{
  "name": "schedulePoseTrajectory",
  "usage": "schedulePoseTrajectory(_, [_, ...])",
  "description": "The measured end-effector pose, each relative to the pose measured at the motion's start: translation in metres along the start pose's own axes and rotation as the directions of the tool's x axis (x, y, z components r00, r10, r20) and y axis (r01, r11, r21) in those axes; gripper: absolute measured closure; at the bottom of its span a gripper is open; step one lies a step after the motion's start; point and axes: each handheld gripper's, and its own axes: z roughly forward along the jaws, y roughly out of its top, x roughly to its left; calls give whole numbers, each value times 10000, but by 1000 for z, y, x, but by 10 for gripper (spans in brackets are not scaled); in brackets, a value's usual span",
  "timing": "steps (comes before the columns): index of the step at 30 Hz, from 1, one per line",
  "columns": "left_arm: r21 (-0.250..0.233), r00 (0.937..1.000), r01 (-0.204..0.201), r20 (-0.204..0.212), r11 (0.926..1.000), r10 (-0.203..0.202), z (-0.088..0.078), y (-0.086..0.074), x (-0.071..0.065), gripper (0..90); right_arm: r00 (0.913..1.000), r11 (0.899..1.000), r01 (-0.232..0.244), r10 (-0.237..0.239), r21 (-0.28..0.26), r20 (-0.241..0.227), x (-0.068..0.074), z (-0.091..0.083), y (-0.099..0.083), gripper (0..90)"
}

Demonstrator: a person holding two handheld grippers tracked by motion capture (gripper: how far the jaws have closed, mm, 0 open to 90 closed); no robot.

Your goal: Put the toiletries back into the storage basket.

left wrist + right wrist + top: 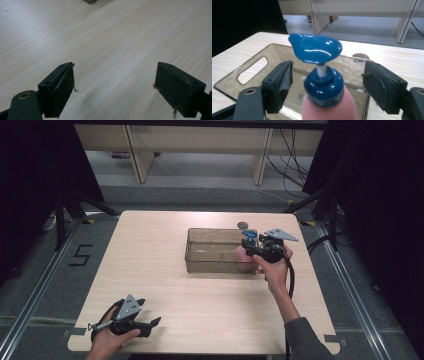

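A: Starting at the left, what's there?

B: The left hand-held gripper [152, 322] lies low over the pale wood-grain desk [150, 270] near its front edge. Its flat black jaws stand wide apart with only bare desk between them.

A: And moving toward the middle?

B: A clear, brownish plastic bin [212, 251], rectangular with rounded corners, thin glossy walls and a slot handle cut in one end. It sits on the desk right of centre.

A: Where is the bottle?

B: At the bin's right end. The pink soap bottle [329, 110] stands upright, smooth and rounded, topped by a glossy blue collar and a blue pump head [315, 48] on a white stem.

A: Is it held?

B: No. The right hand-held gripper [327, 83] has its jaws spread on either side of the collar, with gaps on both sides; the pads don't touch it.

A: Anything farther right?

B: A small round disc [243, 225] lies on the desk just behind the bin.
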Motion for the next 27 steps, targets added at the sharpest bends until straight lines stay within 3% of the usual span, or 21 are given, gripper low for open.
schedulePoseTrajectory(1, [172, 9997, -238, 1, 9996, 238, -1, 0, 2, 157, 9999, 9999, -132, 132, 72, 13, 1, -2, 1, 242])
schedulePoseTrajectory(2, [-54, 10000, 29, 12, 10000, -29, 0, 0, 0, 157, 9998, 9997, -221, 221, 37, 4, 1, -3, 0, 241])
schedulePoseTrajectory(3, [-57, 10000, 21, -25, 10000, -21, 0, 0, -1, 157, 9998, 9997, -167, 166, -165, -76, 0, -3, 0, 241])
schedulePoseTrajectory(4, [-58, 10000, 23, 14, 10000, -23, 0, 0, 0, 157, 10000, 9999, -72, 71, -155, -69, 0, -5, 0, 242])
schedulePoseTrajectory(5, [17, 10000, -76, -31, 10000, 76, 0, 0, 1, 157, 9996, 9995, -271, 270, -137, -76, 2, -6, -1, 243])
schedulePoseTrajectory(8, [-17, 10000, 2, -42, 10000, -2, 0, 0, 0, 157, 9999, 10000, -18, 18, -20, -108, 1, -9, 0, 243])
schedulePoseTrajectory(9, [-58, 10000, 27, -4, 10000, -27, 0, 0, 0, 157, 9996, 9997, -196, 194, -119, -205, 3, -9, -1, 243])
schedulePoseTrajectory(10, [61, 9997, -247, -57, 9997, 247, -1, 0, 2, 157, 9998, 9998, 151, -152, -122, -102, 1, -10, -1, 243])
schedulePoseTrajectory(11, [38, 9993, -378, -76, 9993, 378, -1, 1, 3, 157, 9998, 10000, 1, -3, -77, -207, 2, -11, 0, 243])
schedulePoseTrajectory(12, [-41, 10000, -78, -18, 10000, 78, -1, 1, 1, 157, 9995, 9999, -71, 67, -123, -316, 4, -11, 0, 243])
schedulePoseTrajectory(14, [33, 9989, -457, -80, 9989, 457, -1, 1, 4, 157, 9996, 10000, -65, 64, -57, -289, 5, -12, 0, 243])
schedulePoseTrajectory(15, [-98, 10000, 22, 14, 9999, -22, 0, 0, 0, 157, 9996, 9999, -122, 121, -41, -256, 5, -13, -1, 244])
schedulePoseTrajectory(18, [75, 9998, -200, 4, 9998, 200, -1, 1, 2, 157, 9995, 9999, 37, -40, -109, -313, 5, -13, -2, 244])
schedulePoseTrajectory(20, [-61, 10000, 3, 9, 10000, -3, 0, 0, 0, 157, 9994, 9999, 92, -95, -107, -342, 5, -13, -3, 244])
schedulePoseTrajectory(21, [-95, 10000, 43, 22, 9999, -43, 0, 0, 0, 157, 9994, 9999, -159, 157, -46, -307, 6, -14, -3, 243])
schedulePoseTrajectory(23, [-54, 10000, 0, -2, 10000, 0, 0, 0, 0, 157, 9995, 9999, -119, 117, -66, -290, 6, -14, -4, 243])
schedulePoseTrajectory(24, [33, 9988, -481, -83, 9988, 481, -1, 1, 4, 157, 9999, 10000, 25, -25, 22, -161, 5, -17, -2, 244])
schedulePoseTrajectory(25, [40, 9989, -460, -77, 9989, 460, -1, 1, 4, 157, 9993, 9999, -149, 147, -63, -330, 6, -16, -3, 243])
schedulePoseTrajectory(26, [48, 9996, -269, -93, 9996, 269, -1, 0, 2, 157, 9999, 10000, 45, -46, -46, -121, 6, -17, -3, 243])
schedulePoseTrajectory(27, [-133, 10000, 43, -4, 9999, -43, 1, -1, 0, 157, 9994, 9998, -198, 199, 44, -267, 7, -18, -2, 243])
